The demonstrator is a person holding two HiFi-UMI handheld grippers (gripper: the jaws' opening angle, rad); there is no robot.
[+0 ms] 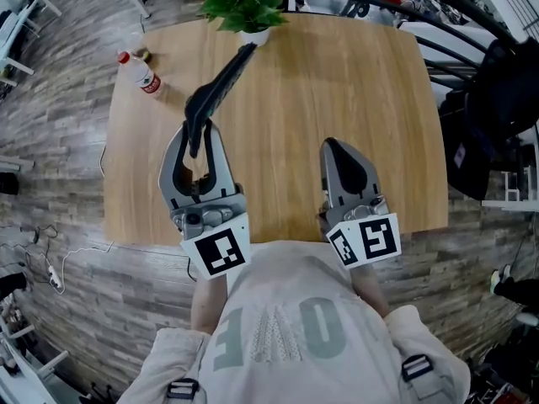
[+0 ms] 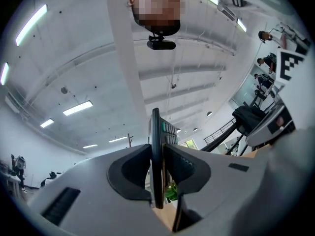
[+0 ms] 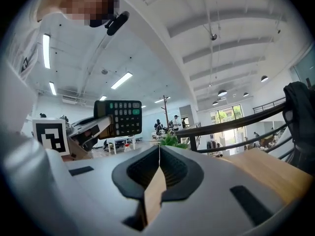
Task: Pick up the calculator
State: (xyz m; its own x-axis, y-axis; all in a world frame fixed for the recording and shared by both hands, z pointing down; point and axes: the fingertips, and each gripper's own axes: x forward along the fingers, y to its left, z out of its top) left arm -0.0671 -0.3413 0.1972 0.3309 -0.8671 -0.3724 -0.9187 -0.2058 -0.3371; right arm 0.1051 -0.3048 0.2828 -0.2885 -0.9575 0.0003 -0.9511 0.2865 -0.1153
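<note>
left claw: clamped edge-on on calculator | calculator: apparently clear of counter, long axis running forward from claw toward potted plant | right claw: closed, empty, farther off

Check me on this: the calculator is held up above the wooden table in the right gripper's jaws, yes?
Not quite. The calculator is held up above the wooden table by the left gripper, not the right one. The left gripper view shows it edge-on, pinched between the jaws. The right gripper is shut on nothing.
</note>
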